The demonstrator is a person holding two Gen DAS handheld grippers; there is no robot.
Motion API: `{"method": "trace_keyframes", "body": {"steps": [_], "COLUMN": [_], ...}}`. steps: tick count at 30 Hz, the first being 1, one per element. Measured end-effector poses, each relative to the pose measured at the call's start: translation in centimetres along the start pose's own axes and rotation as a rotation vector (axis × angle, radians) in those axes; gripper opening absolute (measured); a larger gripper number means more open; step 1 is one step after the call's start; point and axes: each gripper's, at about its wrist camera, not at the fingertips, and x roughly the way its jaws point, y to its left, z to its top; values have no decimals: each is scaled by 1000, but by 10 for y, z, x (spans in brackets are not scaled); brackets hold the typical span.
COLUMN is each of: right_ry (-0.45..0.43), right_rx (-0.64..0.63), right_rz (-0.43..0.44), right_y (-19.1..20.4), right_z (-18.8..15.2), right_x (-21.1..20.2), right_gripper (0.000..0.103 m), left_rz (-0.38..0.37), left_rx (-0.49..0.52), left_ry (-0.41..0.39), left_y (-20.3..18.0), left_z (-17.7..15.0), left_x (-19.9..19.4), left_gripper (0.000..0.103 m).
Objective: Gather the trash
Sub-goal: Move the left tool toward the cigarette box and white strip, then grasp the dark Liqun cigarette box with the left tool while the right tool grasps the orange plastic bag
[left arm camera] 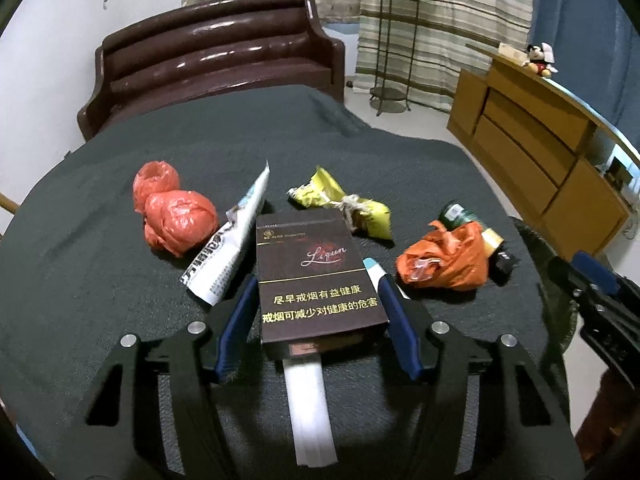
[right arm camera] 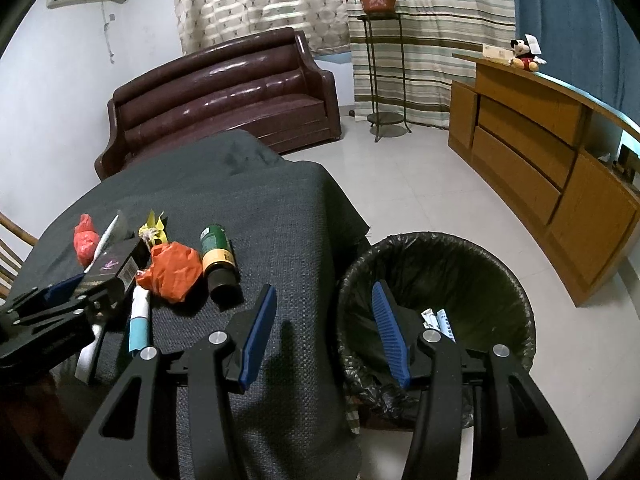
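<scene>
A dark cigarette box (left arm camera: 320, 276) with gold lettering lies on the grey-cloth table (left arm camera: 100, 280), and my left gripper (left arm camera: 318, 284) is shut on its two long sides. A white strip (left arm camera: 310, 400) pokes out under the box. Around it lie red bag bundles (left arm camera: 176, 216), a folded printed paper (left arm camera: 228, 248), a yellow wrapper (left arm camera: 340, 204), an orange bag (left arm camera: 444, 260) and a white-blue tube (right arm camera: 138, 320). A green bottle (right arm camera: 218, 252) lies on its side. My right gripper (right arm camera: 324, 288) is open and empty, spanning the table's edge and the black-lined bin (right arm camera: 460, 272).
The bin stands on the tiled floor (right arm camera: 440, 184) by the table's right edge and holds a few white wrappers (right arm camera: 438, 322). A brown sofa (right arm camera: 224, 92) sits behind the table. A plant stand (right arm camera: 384, 72) and a wooden cabinet (right arm camera: 532, 152) stand at the right.
</scene>
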Motion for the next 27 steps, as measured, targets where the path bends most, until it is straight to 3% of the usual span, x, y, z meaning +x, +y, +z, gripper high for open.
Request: {"method": "trace_keyframes", "body": {"steps": [6, 14, 20, 27], "right_ry": [-10, -16, -13, -5], "right_rx": [-38, -42, -44, -42], "right_rz": [-13, -13, -13, -7], "right_y": [10, 16, 17, 19], "right_z": [-1, -1, 0, 2], "right_x": [-3, -10, -10, -9], "right_gripper": [50, 50, 50, 50], "left_rz": [-28, -42, -31, -34], "left_rx": [23, 26, 16, 11], "left_ry": [-51, 26, 18, 57], "left_y": [2, 11, 11, 10], "left_z": [-2, -14, -8, 1], "left_x": [-22, -10, -4, 12], "left_gripper": [57, 57, 67, 66]}}
